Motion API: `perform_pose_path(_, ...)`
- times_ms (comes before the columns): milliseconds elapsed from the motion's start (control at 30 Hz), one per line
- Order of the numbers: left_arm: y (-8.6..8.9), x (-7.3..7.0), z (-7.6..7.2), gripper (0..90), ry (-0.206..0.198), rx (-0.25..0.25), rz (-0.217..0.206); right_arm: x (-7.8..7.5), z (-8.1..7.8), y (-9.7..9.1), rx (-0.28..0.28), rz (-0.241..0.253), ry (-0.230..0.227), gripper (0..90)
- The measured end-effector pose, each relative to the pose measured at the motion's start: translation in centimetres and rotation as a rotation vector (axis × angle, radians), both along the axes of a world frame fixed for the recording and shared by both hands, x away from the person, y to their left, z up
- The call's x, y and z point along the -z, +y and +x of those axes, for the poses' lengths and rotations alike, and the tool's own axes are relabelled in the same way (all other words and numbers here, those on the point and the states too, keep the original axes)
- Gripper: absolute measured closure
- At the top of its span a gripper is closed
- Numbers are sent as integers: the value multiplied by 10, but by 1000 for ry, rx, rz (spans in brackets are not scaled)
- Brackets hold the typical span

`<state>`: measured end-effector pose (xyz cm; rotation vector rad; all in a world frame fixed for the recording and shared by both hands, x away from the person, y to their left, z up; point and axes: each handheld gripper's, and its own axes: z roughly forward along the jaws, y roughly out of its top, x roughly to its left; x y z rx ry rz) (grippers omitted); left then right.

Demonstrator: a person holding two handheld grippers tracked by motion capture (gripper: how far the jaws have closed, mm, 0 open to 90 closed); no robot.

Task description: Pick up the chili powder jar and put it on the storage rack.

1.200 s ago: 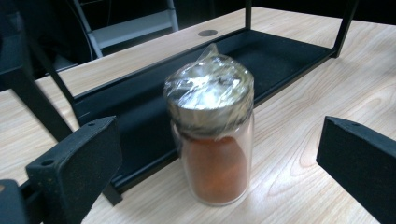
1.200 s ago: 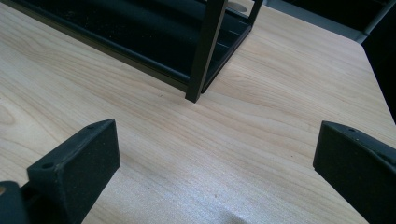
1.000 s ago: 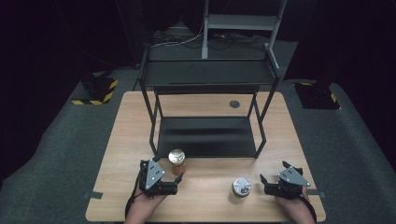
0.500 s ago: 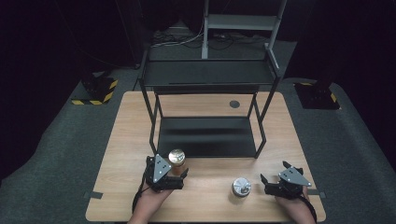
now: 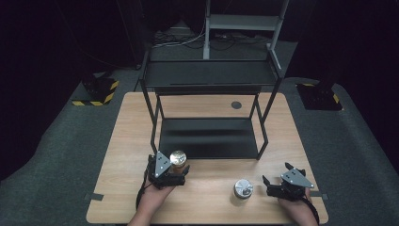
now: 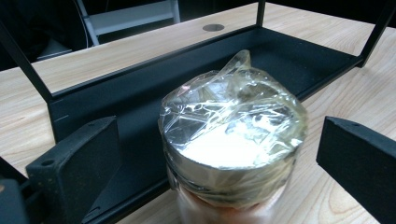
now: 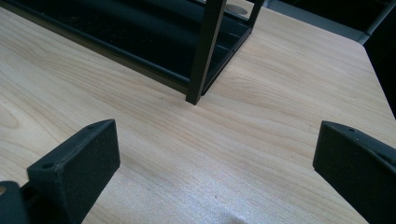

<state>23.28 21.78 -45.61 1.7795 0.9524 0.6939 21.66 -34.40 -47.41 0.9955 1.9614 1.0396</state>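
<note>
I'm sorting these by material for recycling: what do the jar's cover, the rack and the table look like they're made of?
The jar's cover looks like clear plastic film, crinkled and glossy, over what seems a metal lid. The rack appears to be matte black painted metal, with thin straight bars. The table shows pale wood grain, possibly laminate.

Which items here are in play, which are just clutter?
In play: wrapped jar between the open left gripper fingers; second jar near the right gripper; black shelf rack.
Lying about: striped floor block, cables, grey stand.
</note>
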Motion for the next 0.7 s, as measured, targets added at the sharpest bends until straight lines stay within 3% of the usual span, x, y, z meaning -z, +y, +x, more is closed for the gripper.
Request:
perform_pose_path(267, 4, 3, 2, 37, -3, 8, -33, 0, 0, 0, -1, -1, 0, 0)
perform_pose_path(533, 9, 4, 3, 185, -4, 21, -59, 0, 0, 0, 3, 3, 2, 0)
perform_pose_path(700, 11, 7, 1, 248, -23, 37, -54, 0, 0, 0, 3, 4, 1, 0)
